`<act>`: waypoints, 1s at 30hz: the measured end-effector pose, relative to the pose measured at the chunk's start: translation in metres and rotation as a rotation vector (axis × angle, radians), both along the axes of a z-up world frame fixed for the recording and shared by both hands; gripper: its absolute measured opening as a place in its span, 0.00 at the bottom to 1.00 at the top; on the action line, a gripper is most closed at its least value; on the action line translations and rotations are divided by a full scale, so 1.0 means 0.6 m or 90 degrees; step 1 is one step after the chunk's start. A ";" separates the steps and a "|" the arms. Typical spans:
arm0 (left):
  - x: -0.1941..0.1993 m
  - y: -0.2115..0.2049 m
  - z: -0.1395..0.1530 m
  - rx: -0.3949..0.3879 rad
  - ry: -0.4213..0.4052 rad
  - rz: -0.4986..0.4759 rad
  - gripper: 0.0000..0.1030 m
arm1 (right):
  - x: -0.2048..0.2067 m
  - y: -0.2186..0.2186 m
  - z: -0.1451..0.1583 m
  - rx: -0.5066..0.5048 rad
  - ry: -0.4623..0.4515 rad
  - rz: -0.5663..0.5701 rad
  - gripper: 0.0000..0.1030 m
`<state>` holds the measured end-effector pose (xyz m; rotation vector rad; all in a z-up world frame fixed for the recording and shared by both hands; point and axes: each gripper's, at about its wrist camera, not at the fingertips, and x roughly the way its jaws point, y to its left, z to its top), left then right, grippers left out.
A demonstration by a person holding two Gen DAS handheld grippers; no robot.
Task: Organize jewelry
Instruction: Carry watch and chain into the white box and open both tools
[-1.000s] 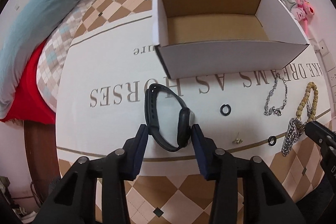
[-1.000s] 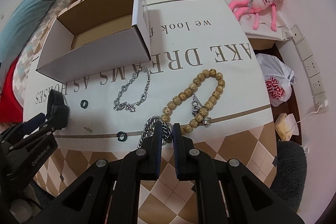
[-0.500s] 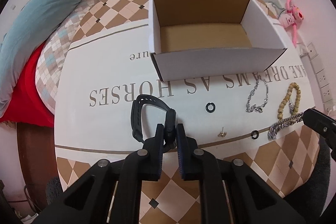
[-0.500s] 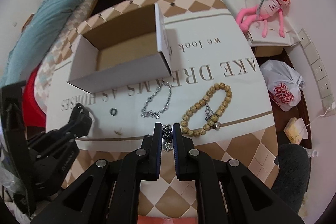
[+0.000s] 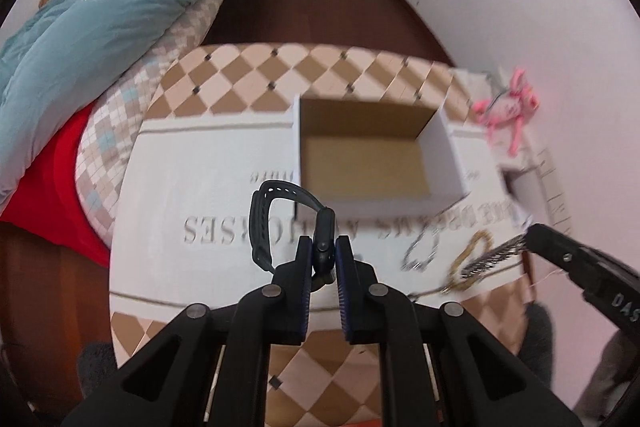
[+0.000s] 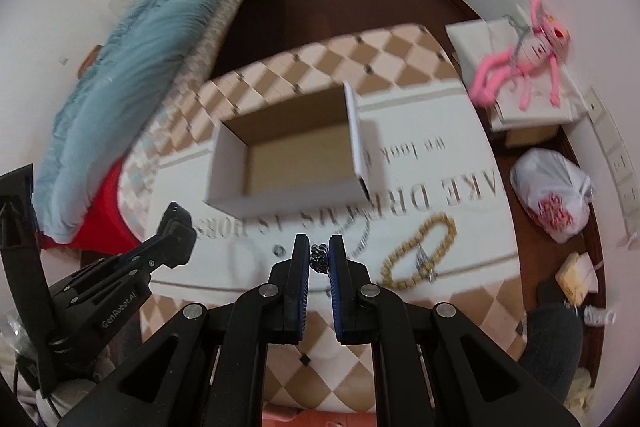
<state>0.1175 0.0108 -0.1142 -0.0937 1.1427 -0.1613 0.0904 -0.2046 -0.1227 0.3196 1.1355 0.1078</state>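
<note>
A black wrist-band w/ a dark oblong body (image 5: 320,239) is pinched between the blue-padded fingers of the left gripper (image 5: 323,259), jaws closed down to approx. the band's width; the strap loop (image 5: 264,219) is seen sticking up and to the left, lifted clear of the white cloth w/ grey lettering and a tan-and-cream diamond border (image 5: 208,195). A chunky silver link chain (image 6: 319,257) is clamped in the right gripper (image 6: 319,259), jaws nearly together w/ only the chain between the pads; in the left wrist view the same chain (image 5: 490,257) is seen hanging out from the right gripper's tip (image 5: 538,235), above the table. An open white cardboard box w/ a brown inside (image 6: 288,195) is placed mid-table, beyond both grippers, nothing visible in it. A tan wooden bead bracelet (image 6: 420,251) is laid on the cloth to the right of the right gripper, w/ a small silver piece (image 6: 424,261) on it. A thin silver chain (image 5: 420,255) is laid between box and beads, blurred. A pink plush toy (image 6: 524,55) is seen off-table at the right.
</note>
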 end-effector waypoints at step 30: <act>0.208 0.008 -0.021 0.047 0.034 0.042 0.96 | 0.262 0.022 -0.050 -0.142 0.070 0.076 0.74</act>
